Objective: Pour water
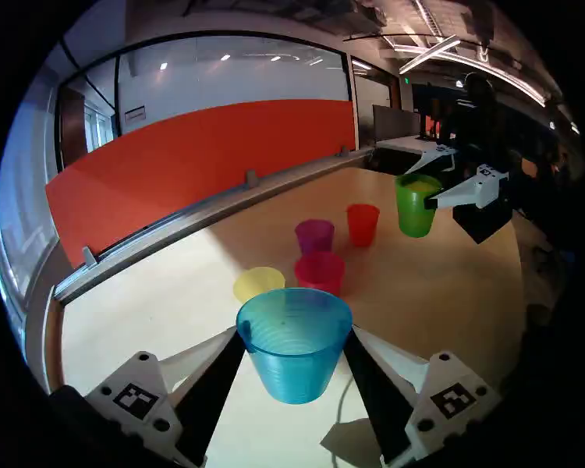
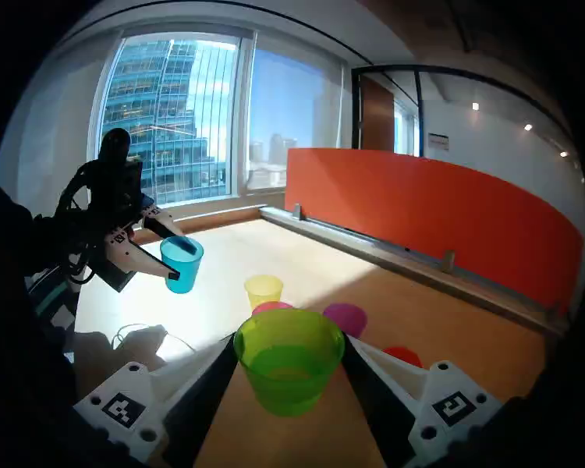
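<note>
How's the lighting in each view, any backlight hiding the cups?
Right gripper view: windows backlight the left gripper, nearly a silhouette, yet its blue cup reads clearly. Left gripper view: even light, green cup sharp; fisheye bows the orange wall.

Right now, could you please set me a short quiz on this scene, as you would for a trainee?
1. True or false: the left tongs grip a white mug.
2. How many cups stand loose on the table?
3. The right tongs hold: A the green cup, B a kettle, C a bottle.

Key: 1 false, it is the blue cup. 2 four: yellow cup, pink cup, purple cup, red cup. 3 A.
</note>
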The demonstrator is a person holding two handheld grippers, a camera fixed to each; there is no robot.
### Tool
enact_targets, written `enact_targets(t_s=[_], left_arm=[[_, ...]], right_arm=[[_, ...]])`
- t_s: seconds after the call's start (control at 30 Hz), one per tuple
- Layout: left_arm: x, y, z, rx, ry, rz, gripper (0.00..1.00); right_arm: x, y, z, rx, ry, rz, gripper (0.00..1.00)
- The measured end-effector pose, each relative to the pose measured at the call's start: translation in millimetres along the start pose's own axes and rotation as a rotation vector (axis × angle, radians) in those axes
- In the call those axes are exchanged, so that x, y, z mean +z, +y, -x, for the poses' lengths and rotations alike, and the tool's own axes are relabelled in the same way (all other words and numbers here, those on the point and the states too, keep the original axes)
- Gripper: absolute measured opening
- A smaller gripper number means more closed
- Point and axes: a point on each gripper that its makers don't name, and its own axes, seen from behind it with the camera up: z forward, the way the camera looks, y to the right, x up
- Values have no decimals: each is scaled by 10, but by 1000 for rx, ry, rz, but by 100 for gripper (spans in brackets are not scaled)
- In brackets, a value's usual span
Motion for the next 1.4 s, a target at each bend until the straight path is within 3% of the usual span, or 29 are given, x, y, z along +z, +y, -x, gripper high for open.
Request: enact_targets(t_s=[0.77,1.4], left_arm=[[446,-56,628,29,-218,61,85],[595,-67,764,12,-233,81,85]], right_arm=[[273,136,522,-5,-148,-13,92],[368,146,663,4,-178,-18,92]])
